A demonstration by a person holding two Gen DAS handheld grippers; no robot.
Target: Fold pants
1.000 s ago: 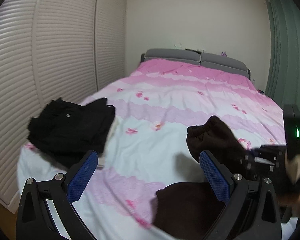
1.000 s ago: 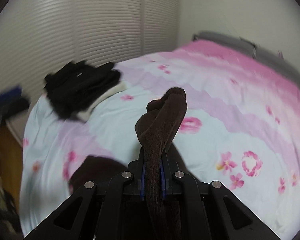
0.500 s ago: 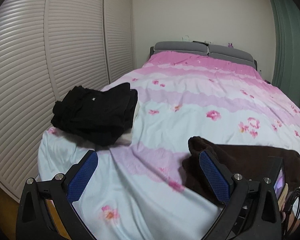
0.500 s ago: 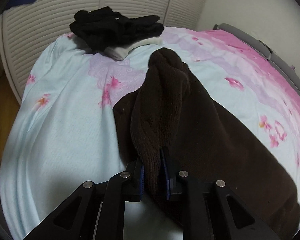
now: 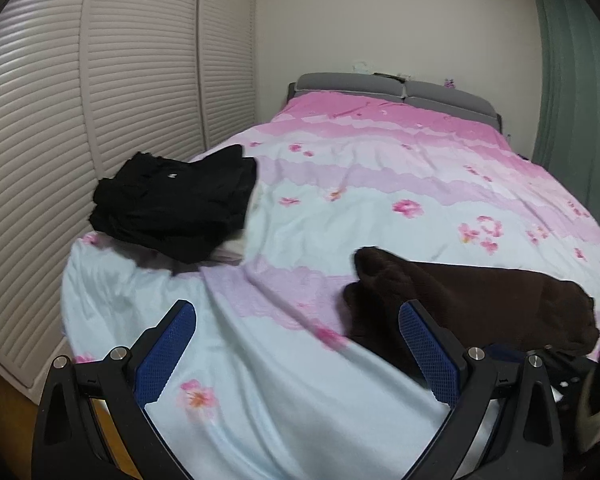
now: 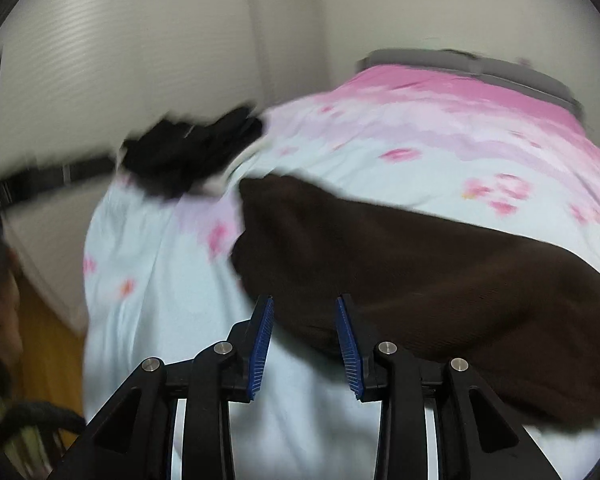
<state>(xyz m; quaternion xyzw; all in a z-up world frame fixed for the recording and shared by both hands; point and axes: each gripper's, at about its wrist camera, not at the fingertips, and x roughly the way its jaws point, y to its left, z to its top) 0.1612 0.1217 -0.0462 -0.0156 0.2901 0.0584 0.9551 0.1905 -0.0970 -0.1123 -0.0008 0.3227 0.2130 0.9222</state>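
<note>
Dark brown pants (image 5: 472, 300) lie folded on the near part of the pink and pale blue bedspread (image 5: 360, 200). My left gripper (image 5: 296, 344) is open over the bedspread, and its right finger (image 5: 428, 352) is close to the pants' left edge. In the blurred right wrist view the brown pants (image 6: 420, 280) spread across the bed. My right gripper (image 6: 304, 336) has its jaws opening, with the pants' near edge between the blue pads; neither pad presses on the cloth.
A pile of black clothes (image 5: 176, 208) sits at the bed's left edge, over something white. White slatted closet doors (image 5: 100, 120) stand to the left and a green curtain (image 5: 572, 100) to the right. The grey headboard (image 5: 388, 88) is at the far end.
The right gripper carried the raised brown cloth down onto the bed and let go of it. The left gripper stayed open and shifted left and down.
</note>
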